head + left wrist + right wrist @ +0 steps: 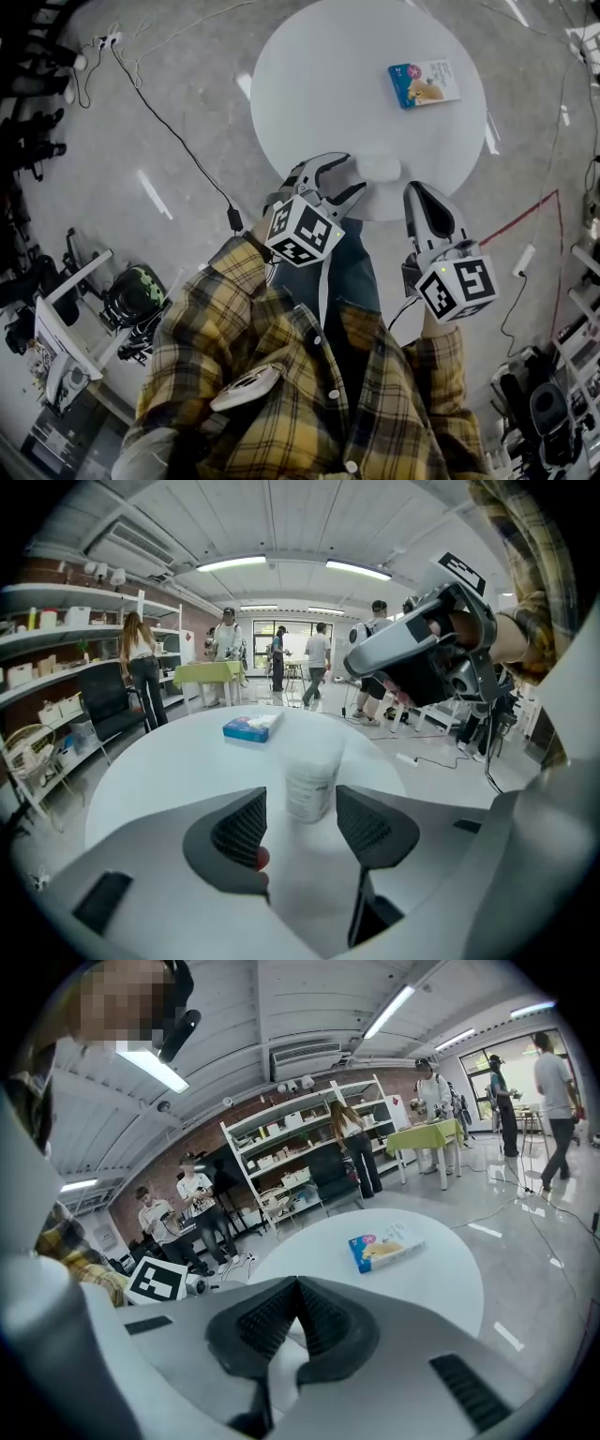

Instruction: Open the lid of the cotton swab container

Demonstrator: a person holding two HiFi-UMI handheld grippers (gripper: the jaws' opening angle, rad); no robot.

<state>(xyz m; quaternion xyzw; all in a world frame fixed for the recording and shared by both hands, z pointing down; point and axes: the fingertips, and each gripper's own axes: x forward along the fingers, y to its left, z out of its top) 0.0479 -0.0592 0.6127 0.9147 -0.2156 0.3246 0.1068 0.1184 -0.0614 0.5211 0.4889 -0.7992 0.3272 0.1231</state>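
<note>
Cotton swab container (313,782) upright on table (169,771) — contents indistinct.

No writing can be read anywhere. The blue box (424,83) on the counter (319,84) bears coloured print and a picture on its top face, too small and blurred to spell out. The cotton swab container (312,782) carries a pale label with grey lines of text, all of it illegible
</note>
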